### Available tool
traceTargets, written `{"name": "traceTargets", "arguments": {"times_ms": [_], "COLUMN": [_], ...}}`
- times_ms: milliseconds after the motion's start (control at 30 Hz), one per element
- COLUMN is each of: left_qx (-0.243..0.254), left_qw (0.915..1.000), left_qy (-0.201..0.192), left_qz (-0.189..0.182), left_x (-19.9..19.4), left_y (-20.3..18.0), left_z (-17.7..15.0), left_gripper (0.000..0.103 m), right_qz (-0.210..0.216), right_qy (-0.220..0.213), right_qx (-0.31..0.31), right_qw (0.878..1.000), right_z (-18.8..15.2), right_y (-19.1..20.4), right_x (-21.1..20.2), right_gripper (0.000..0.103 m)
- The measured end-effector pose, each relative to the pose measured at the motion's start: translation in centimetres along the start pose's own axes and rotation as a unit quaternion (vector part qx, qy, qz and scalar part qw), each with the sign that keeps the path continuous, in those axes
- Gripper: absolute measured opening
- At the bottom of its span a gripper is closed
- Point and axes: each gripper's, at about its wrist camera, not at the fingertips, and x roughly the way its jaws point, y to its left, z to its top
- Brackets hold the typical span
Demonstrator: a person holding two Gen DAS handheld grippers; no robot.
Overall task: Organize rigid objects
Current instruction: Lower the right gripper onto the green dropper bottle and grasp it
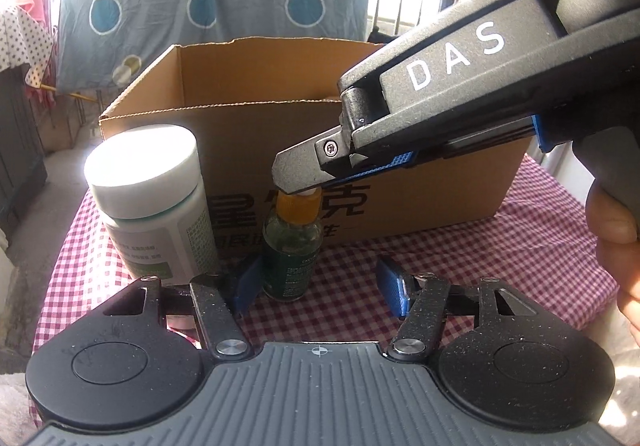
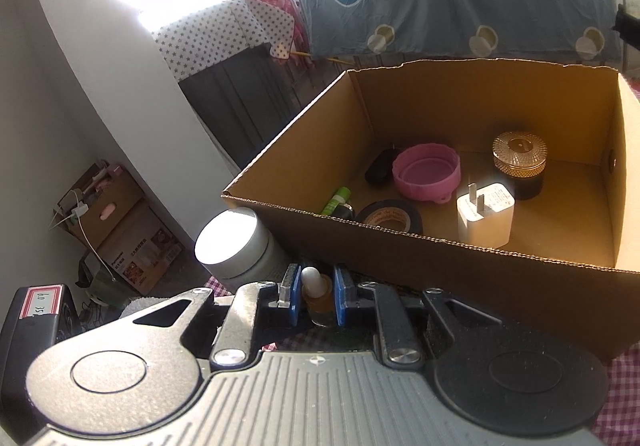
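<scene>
The dropper bottle (image 1: 292, 242) stands on the checked cloth (image 1: 500, 258), near the cardboard box (image 1: 420, 198), right of the white-capped jar (image 1: 152, 202). Its cap is clenched by the right gripper (image 2: 316, 296), which hides the bulb in the left view. Box print is partly covered; "DAS" is read on the right gripper. The left gripper (image 1: 320, 282) is released, its pads apart.

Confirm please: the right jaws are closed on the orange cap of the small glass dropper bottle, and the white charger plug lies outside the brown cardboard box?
One detail is wrong. The white charger plug lies inside the brown cardboard box, as the right wrist view shows. The right jaws are indeed closed on the orange cap of the small glass dropper bottle.
</scene>
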Motion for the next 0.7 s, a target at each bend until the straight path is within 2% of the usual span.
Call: {"name": "traceTargets", "arguments": {"times_ms": [167,200,400,500,600,700], "left_qx": [0.004,0.005,0.032,0.034,0.047,0.035], "left_qw": [0.9982,0.9981,0.9992,0.9988,0.9986,0.9988], "left_qy": [0.007,0.007,0.020,0.028,0.024,0.029], "left_qz": [-0.059,-0.062,-0.016,-0.020,-0.008,-0.017], "left_x": [0.3,0.3,1.7,2.3,2.3,2.0], "left_y": [-0.6,-0.7,-1.1,-1.1,-1.5,-1.3], "left_z": [0.1,0.1,0.6,0.6,0.3,0.4], "left_gripper": [0.058,0.055,0.042,0.034,0.033,0.032], "right_qz": [-0.029,-0.033,-0.030,-0.029,-0.029,-0.028], "right_qy": [0.001,0.000,-0.001,-0.003,-0.003,-0.002], "right_qx": [0.013,0.015,0.026,0.024,0.021,0.016], "right_qw": [0.999,0.999,0.999,0.999,0.999,0.999], "right_z": [-0.7,-0.8,-0.6,-0.6,-0.6,-0.6], "right_y": [-1.2,-1.4,-2.2,-2.1,-2.0,-1.8], "right_x": [-2.0,-2.2,-2.3,-2.0,-2.0,-2.3], "right_gripper": [0.019,0.019,0.018,0.018,0.018,0.018]}}
